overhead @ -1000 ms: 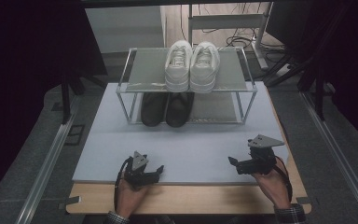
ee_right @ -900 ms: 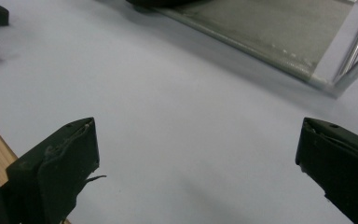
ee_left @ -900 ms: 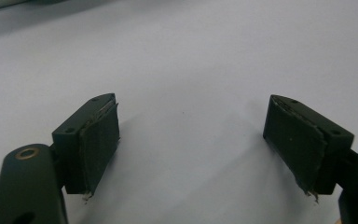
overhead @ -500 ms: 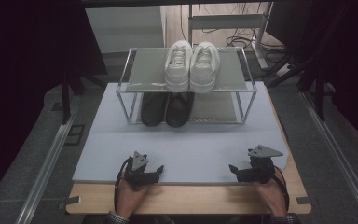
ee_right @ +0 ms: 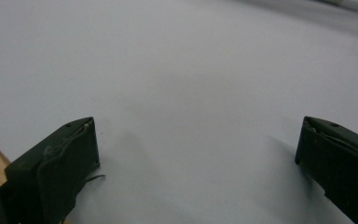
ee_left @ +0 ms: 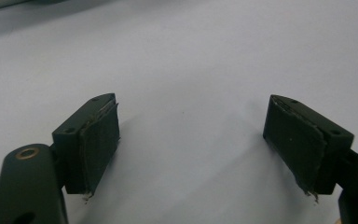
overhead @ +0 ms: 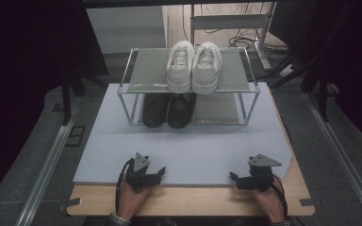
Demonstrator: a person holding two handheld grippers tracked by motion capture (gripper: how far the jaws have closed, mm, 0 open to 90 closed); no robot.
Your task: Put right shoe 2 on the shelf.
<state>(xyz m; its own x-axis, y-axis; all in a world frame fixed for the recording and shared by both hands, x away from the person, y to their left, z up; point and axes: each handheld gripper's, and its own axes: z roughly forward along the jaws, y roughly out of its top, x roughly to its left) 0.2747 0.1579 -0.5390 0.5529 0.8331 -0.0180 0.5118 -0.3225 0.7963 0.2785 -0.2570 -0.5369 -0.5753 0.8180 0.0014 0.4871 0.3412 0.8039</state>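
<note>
1. We hold both tools low at the near edge of the pale mat (overhead: 193,146): the left gripper (overhead: 156,172) near-left, the right gripper (overhead: 235,179) near-right. Each has its jaws spread wide over bare mat and pinches nothing.
2. The things nearest our reach lie straight ahead, toward the far side: a wire shoe rack (overhead: 132,101) with white sneakers (overhead: 193,68) on its top shelf and black shoes (overhead: 168,110) on the lower one.
3. Both pairs run with their long axis near-to-far, one end facing us. They sit about centre, with the black pair a little left of it, so the left gripper looks slightly nearer to that pair; the white pair lies about evenly between our hands.
4. Between jaws and rack the mat is open, giving free room to travel forward.
5. We judge the rack's corner posts and top shelf rim to be the edges to mind, especially for the lower shelf.
</note>
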